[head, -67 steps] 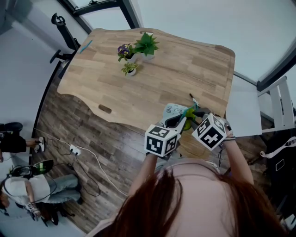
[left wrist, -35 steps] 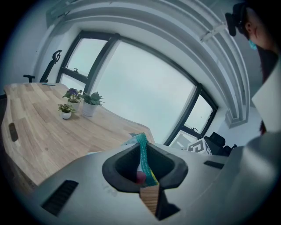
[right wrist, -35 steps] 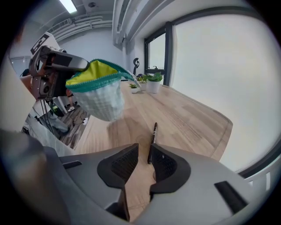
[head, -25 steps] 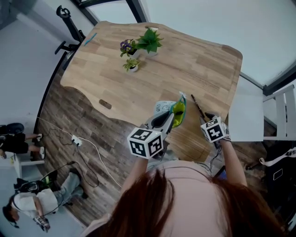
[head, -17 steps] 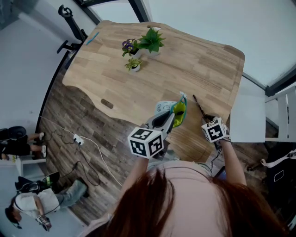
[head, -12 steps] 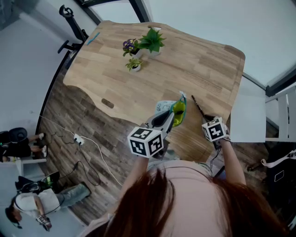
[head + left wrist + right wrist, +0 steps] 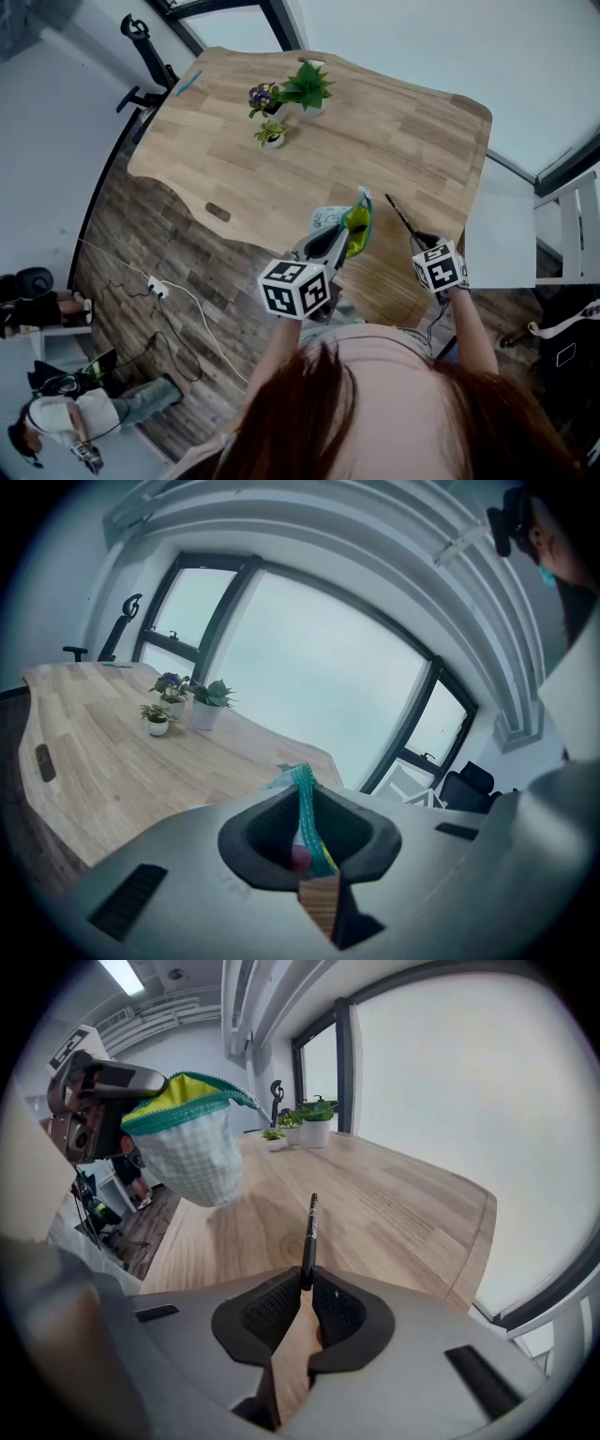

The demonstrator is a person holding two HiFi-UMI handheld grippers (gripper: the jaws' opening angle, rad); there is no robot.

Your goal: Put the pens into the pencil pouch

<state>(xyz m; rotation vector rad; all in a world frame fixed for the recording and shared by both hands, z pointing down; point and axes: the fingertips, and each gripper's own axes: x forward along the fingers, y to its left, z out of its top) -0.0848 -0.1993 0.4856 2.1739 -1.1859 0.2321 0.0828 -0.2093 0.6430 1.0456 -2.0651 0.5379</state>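
A black pen [image 7: 398,214] lies on the wooden table [image 7: 403,122] near its front right edge. My right gripper [image 7: 419,242] has just been closing and is shut on the pen's near end. In the right gripper view the pen [image 7: 308,1232] sticks out forward from between the pads [image 7: 333,1312]. My left gripper [image 7: 339,242] holds the checked pencil pouch [image 7: 354,230] lifted above the table, left of the pen. It is shut on the pouch's teal zipper edge [image 7: 306,808]. The pouch [image 7: 187,1147] hangs with its yellow-lined mouth open.
Three small potted plants [image 7: 281,98] stand at the table's far side, with a blue object [image 7: 186,82] near the far left corner. A white side table [image 7: 497,225] adjoins the right edge. An office chair [image 7: 141,56] stands behind the table, and cables lie on the floor [image 7: 169,291].
Since the oldest frame the left gripper has lifted the pouch off the table and the right gripper has gone right to the pen. Over the last second both hands barely moved.
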